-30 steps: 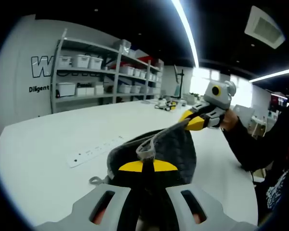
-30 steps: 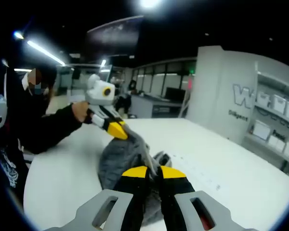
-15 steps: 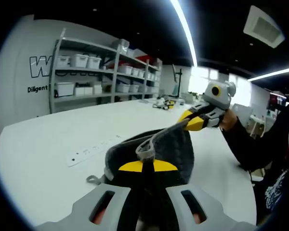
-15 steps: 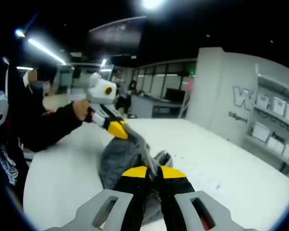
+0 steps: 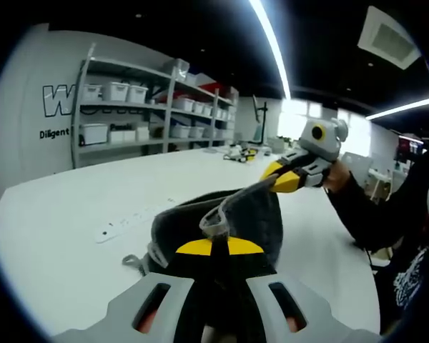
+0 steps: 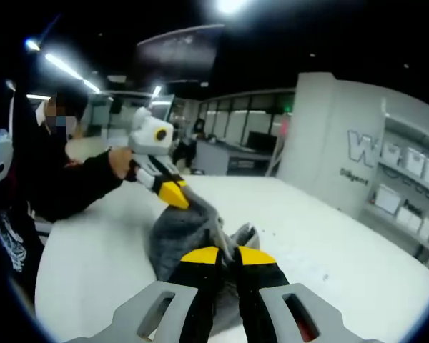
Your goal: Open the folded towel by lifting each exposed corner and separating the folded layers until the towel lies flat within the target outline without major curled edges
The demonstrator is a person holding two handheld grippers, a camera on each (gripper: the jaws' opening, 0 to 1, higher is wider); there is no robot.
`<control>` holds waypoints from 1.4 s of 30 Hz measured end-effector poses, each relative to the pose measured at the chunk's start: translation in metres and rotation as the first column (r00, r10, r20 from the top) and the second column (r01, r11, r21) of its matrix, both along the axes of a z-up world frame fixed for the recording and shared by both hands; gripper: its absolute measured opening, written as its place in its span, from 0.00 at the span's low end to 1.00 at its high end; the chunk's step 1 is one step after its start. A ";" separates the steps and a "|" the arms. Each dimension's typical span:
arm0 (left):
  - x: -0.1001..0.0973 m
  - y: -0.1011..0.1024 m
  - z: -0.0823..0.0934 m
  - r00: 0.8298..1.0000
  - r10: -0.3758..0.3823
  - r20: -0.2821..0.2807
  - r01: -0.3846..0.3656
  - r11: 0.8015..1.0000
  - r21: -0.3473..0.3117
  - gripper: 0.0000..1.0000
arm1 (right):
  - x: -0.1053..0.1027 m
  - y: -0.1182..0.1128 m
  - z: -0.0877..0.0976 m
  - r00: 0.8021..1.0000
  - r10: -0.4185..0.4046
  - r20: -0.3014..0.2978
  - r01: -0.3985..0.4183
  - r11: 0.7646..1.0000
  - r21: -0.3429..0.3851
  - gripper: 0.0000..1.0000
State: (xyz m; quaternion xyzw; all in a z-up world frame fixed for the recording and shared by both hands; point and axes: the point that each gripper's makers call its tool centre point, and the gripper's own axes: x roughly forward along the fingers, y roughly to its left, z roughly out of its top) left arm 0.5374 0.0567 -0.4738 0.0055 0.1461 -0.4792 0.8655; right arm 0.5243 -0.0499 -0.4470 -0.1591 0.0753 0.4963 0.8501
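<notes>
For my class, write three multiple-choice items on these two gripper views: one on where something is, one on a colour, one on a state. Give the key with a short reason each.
1. Where does the white power strip lie?
A. on the white table, beyond the towel
B. on a shelf
C. on the towel

2. What colour is the towel?
A. red
B. dark grey
C. white

3. How is the towel held?
A. flat, untouched
B. by one gripper
C. lifted, pinched by both grippers

Key:
1 A, the strip lies on bare tabletop past the cloth.
2 B, the fabric is dark grey in both views.
3 C, the left gripper and the right gripper each shut on an edge, and the cloth bunches up off the table.
</notes>
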 end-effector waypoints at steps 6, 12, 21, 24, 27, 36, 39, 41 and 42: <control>-0.006 -0.002 -0.009 1.000 -0.004 -0.009 0.005 1.000 0.010 0.02 | -0.011 0.002 -0.002 1.000 0.007 0.018 -0.006 1.000 -0.017 0.04; -0.012 0.000 -0.002 1.000 -0.005 0.011 0.005 1.000 0.018 0.02 | -0.012 0.002 -0.001 1.000 0.006 0.023 -0.006 1.000 -0.014 0.04; -0.025 0.003 0.001 0.999 0.006 0.052 -0.009 0.998 0.059 0.03 | -0.020 0.004 0.002 0.999 0.023 0.047 -0.023 1.000 -0.014 0.04; -0.029 0.002 0.005 0.998 0.003 0.067 -0.007 0.998 0.062 0.03 | -0.021 0.004 0.004 0.998 0.026 0.058 -0.025 1.000 -0.017 0.04; -0.032 0.003 0.008 0.997 0.007 0.077 -0.012 0.998 0.066 0.03 | -0.022 0.003 0.007 0.997 0.029 0.068 -0.028 0.999 -0.015 0.04; -0.047 0.000 0.010 0.991 0.004 0.131 -0.018 0.993 0.113 0.03 | -0.033 0.004 0.007 0.995 0.047 0.091 -0.045 0.999 -0.025 0.04; -0.048 0.000 0.010 0.991 0.005 0.134 -0.021 0.993 0.117 0.03 | -0.034 0.002 0.005 0.995 0.044 0.089 -0.042 0.999 -0.028 0.04; -0.050 0.000 0.011 0.991 0.005 0.133 -0.020 0.994 0.109 0.03 | -0.036 0.002 0.005 0.995 0.042 0.089 -0.040 0.999 -0.025 0.04; -0.050 0.000 0.011 0.991 0.007 0.132 -0.021 0.994 0.104 0.03 | -0.036 0.003 0.005 0.995 0.041 0.089 -0.039 0.999 -0.024 0.04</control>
